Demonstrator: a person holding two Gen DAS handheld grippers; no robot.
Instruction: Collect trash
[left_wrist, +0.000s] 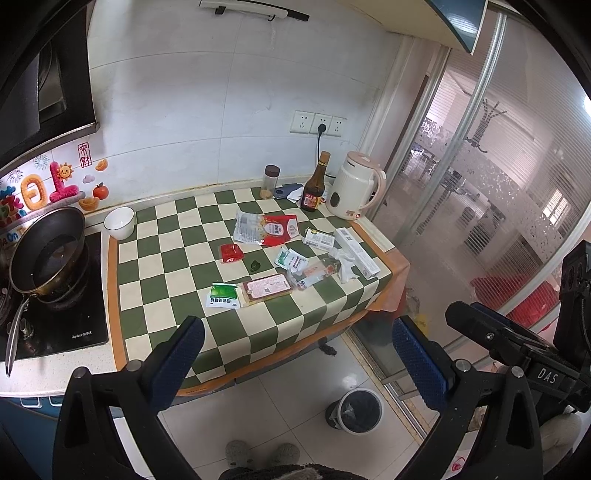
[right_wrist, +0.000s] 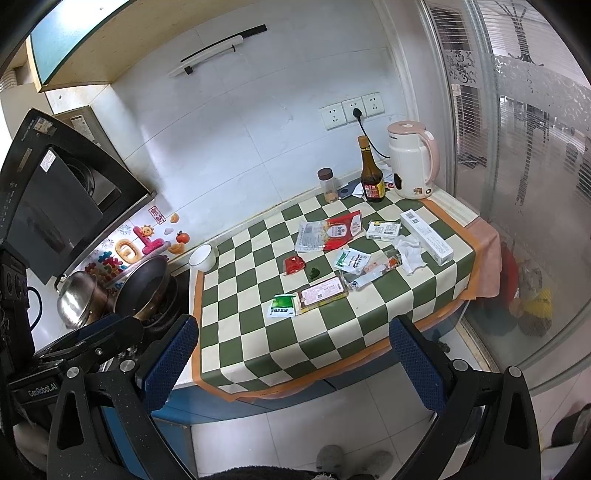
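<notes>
Several pieces of trash lie on the green-and-cream checked cloth (left_wrist: 177, 258): a green-white packet (left_wrist: 222, 295), a flat brown packet (left_wrist: 266, 288), a small red sachet (left_wrist: 231, 253), a large red-and-clear bag (left_wrist: 266, 229), a crumpled tissue (left_wrist: 342, 263) and a long white box (left_wrist: 357, 252). The same items show in the right wrist view, such as the green-white packet (right_wrist: 282, 305) and long white box (right_wrist: 425, 236). A grey waste bin (left_wrist: 359, 410) stands on the floor below the counter. My left gripper (left_wrist: 295, 362) and right gripper (right_wrist: 293, 363) are open, empty, held back from the counter's front edge.
A white bowl (left_wrist: 119, 222), jar (left_wrist: 270, 181), dark bottle (left_wrist: 314, 184) and plugged-in kettle (left_wrist: 355, 190) stand at the back. A black pan (left_wrist: 48, 251) sits on the hob at left. A glass sliding door (left_wrist: 480, 184) is on the right. Slippered feet (left_wrist: 262, 455) are on the floor.
</notes>
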